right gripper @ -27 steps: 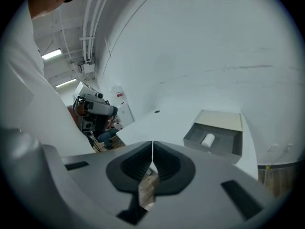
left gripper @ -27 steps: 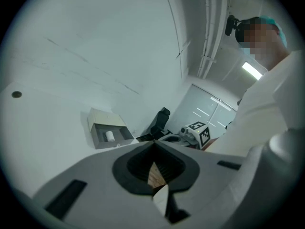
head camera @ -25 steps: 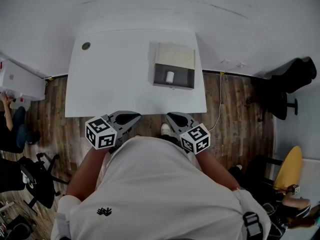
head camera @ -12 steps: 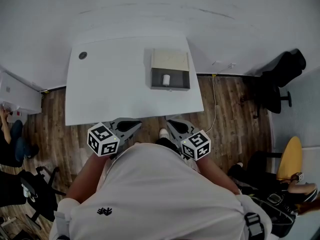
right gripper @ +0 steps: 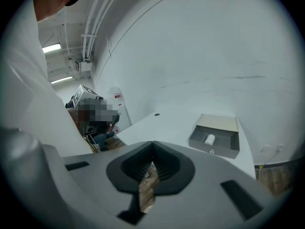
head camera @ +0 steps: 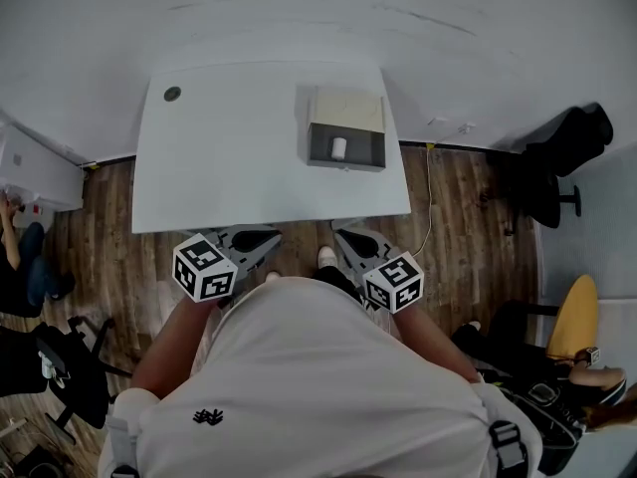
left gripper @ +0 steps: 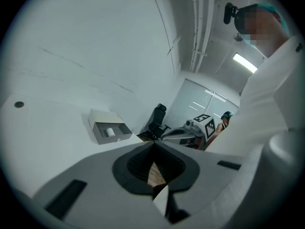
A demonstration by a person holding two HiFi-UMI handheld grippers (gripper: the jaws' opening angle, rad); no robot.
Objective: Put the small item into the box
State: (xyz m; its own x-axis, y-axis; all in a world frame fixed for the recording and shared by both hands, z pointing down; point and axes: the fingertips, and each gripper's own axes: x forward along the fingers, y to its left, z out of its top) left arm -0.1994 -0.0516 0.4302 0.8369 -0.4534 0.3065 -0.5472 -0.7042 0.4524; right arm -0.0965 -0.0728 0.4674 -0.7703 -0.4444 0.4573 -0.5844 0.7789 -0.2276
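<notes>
White table (head camera: 249, 157): open grey box (head camera: 366, 149) right rear; dark disc (head camera: 172, 94) left rear.

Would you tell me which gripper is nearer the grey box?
Right. The right gripper hangs off the near edge of the table, almost directly in line with the box; the left gripper is at that edge too, but further left.

The white T-shirt (head camera: 299, 366) bears a small black emblem (head camera: 207, 421); the grey plastic left gripper (head camera: 271, 237) and right gripper (head camera: 342, 233) carry black-and-white marker cubes (head camera: 204, 267).
</notes>
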